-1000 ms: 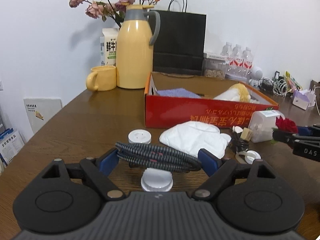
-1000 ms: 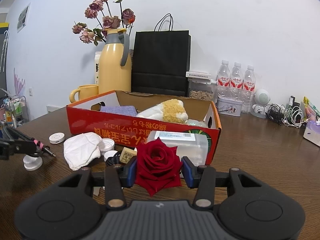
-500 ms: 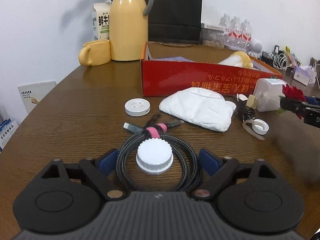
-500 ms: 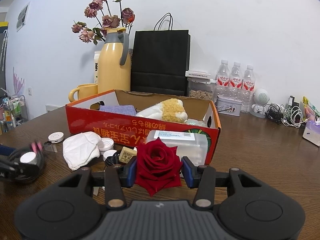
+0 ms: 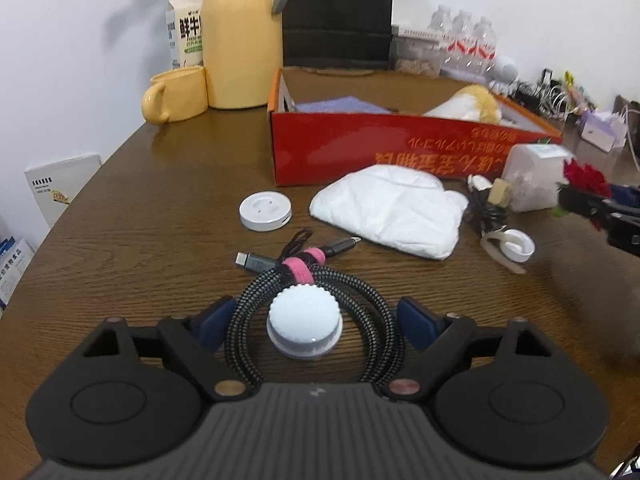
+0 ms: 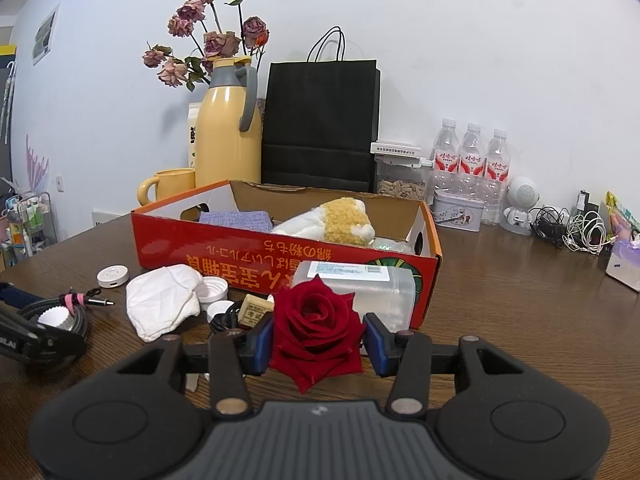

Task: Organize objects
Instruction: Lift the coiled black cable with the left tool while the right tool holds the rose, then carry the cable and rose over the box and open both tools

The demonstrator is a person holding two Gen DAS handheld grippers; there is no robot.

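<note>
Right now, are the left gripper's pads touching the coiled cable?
Apart. The left wrist view shows table between each of the left gripper's blue pads and the coiled cable.

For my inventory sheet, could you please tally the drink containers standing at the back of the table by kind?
Water bottles: 3
Yellow thermos jug: 1
Yellow mug: 1
Milk carton: 1
Total: 6

Wooden table bears red box, coiled cable, white cloth
</note>
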